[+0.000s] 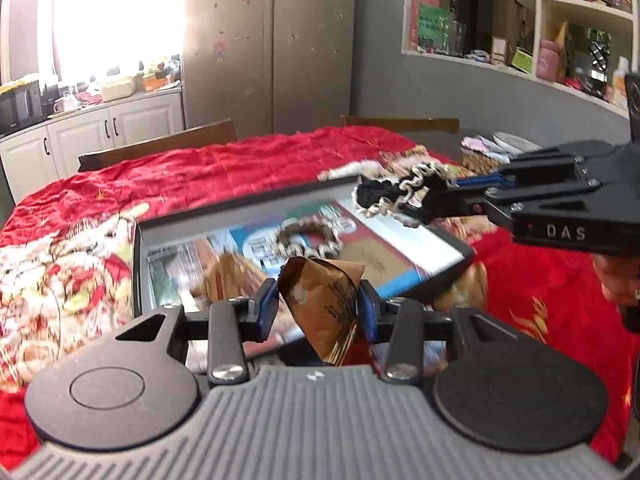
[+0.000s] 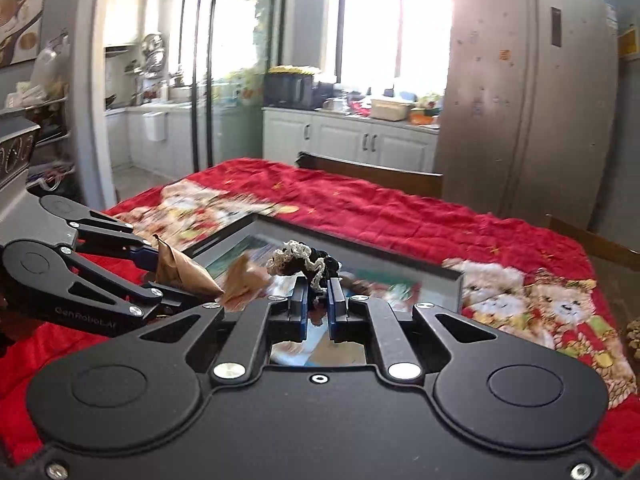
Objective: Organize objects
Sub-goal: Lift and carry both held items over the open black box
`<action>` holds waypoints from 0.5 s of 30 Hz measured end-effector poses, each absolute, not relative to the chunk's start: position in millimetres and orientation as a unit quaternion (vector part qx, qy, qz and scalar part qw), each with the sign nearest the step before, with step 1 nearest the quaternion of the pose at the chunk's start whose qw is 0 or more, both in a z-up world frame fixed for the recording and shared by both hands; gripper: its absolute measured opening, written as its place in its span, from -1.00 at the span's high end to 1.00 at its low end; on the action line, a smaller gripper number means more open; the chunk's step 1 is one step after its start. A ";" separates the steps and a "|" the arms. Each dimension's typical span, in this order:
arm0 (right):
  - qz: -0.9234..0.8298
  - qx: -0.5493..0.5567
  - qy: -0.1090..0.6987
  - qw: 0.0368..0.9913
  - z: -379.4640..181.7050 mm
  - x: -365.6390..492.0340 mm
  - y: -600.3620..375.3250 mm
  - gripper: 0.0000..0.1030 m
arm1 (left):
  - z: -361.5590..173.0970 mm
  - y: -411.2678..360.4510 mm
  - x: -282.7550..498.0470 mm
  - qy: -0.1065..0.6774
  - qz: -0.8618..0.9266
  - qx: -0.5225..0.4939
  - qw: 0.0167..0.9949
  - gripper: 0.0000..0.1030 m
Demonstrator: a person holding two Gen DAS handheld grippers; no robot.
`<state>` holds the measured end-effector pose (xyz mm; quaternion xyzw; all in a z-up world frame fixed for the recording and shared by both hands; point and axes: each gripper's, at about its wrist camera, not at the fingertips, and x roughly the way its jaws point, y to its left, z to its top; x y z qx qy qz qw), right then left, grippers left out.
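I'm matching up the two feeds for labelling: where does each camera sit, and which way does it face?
Left wrist view: sits on the left claw, facing across the red patterned tablecloth toward the steel fridge; its claw holds a crumpled brown paper packet; the right claw enters from the right.
Right wrist view: sits on the right claw, facing the kitchen window; its claw pinches a black-and-cream lace scrunchie.
Shared: the dark-rimmed shallow box, tablecloth, fridge, both claws.
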<state>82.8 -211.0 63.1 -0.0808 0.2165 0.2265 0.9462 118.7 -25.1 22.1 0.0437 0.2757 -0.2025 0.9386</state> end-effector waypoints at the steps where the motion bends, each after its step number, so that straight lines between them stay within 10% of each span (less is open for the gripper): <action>1: 0.221 -0.077 0.216 0.948 64.6 87.6 -211.8 0.82 | 24.4 -26.0 125.2 0.274 -0.200 0.043 0.940 0.11; 15: 0.159 -0.049 0.242 0.956 53.5 168.2 -211.9 0.82 | 24.2 -30.4 203.8 0.280 -0.142 0.024 0.949 0.10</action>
